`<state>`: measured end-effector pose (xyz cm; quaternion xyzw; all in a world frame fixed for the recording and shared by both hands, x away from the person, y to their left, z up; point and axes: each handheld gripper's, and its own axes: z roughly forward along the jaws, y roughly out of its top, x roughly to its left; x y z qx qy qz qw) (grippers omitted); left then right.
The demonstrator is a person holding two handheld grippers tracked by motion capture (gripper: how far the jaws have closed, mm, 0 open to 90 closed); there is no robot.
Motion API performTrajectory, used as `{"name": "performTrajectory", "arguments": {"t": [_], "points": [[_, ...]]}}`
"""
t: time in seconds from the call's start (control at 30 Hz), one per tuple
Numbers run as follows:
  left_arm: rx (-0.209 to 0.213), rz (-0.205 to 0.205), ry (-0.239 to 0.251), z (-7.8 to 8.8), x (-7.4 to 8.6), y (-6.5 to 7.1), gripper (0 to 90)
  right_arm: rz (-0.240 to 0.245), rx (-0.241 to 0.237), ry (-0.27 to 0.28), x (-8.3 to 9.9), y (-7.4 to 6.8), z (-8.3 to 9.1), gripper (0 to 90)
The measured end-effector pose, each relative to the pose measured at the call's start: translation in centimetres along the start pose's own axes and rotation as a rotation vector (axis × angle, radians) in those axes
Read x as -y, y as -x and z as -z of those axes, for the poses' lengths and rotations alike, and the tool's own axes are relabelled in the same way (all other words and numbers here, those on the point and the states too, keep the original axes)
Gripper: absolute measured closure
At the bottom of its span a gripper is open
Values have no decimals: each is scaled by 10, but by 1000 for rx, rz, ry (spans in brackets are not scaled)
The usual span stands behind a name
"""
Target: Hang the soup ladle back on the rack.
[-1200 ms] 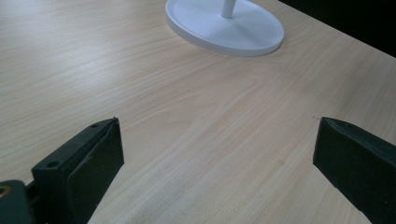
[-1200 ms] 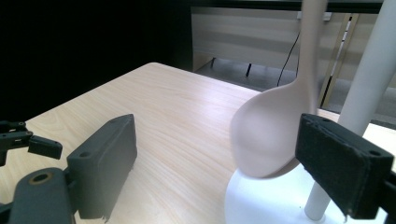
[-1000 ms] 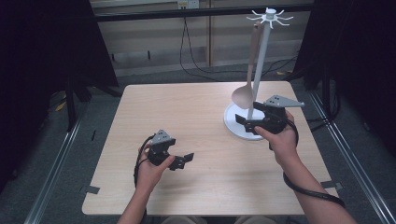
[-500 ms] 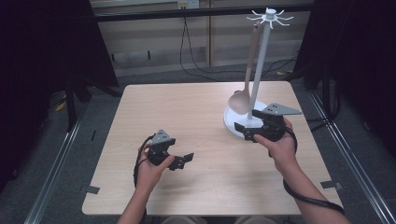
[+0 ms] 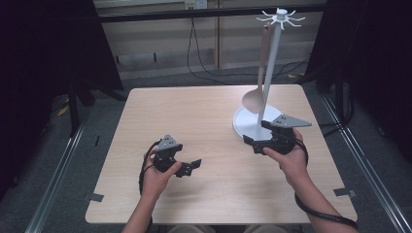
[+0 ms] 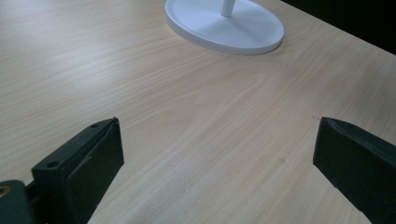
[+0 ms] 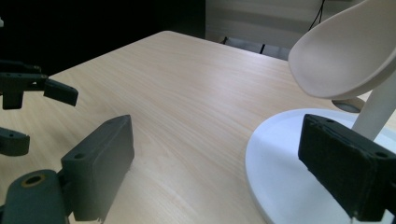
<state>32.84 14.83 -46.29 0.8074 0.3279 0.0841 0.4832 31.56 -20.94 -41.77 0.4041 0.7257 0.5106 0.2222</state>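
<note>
The spoon [image 5: 256, 92] is hanging bowl-down from a hook at the top of the white stand [image 5: 273, 63], which is standing on its round base [image 5: 245, 128] at the right side of the table [image 5: 194, 121]; hung this way the spoon is staying clear of the wood and its bowl is dangling just above the base, beside the pole. The right tongs [image 5: 252, 142] are hovering at the near edge of that base with the jaws apart and holding nothing, and in the right gripper view the right tongs [image 7: 233, 186] are straddling the base's rim while the spoon's bowl [image 7: 345, 56] is looming just above and beyond them (so the hand seems placed either to take the spoon or to have just let it hang, and I cannot tell which). The left tongs [image 5: 191, 166] are waiting at the near left of the table, well apart from the stand, jaws likewise apart and empty; the left gripper view is looking across bare wood toward the base [image 6: 224, 25], which suggests this hand is simply being kept out of the way and aimed at the work, ready to steady the stand if it rocks.
</note>
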Motion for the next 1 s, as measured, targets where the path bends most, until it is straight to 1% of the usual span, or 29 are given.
{"name": "performTrajectory", "arguments": {"t": [0.23, 0.37, 0.5, 0.77, 0.9, 1.0], "points": [[-1, 2, 0, 1, 0, 0, 16, -1, -7, -15, 11, -5, -1, 102], [-1, 0, 0, 1, 0, 0, 16, 9, -9, -26, 20, -7, -1, 102], [-1, 0, 1, 0, 0, 0, 16, -1, -14, -39, 28, -9, -2, 102], [-2, 2, 1, 0, 0, 0, 16, -5, -18, -40, 40, -10, -3, 101], [3, 1, 0, 0, 0, 0, 16, -4, -19, -48, 44, -11, -4, 101], [6, 0, -2, 0, 1, 0, 16, 4, -12, -50, 42, -11, -3, 103]]}}
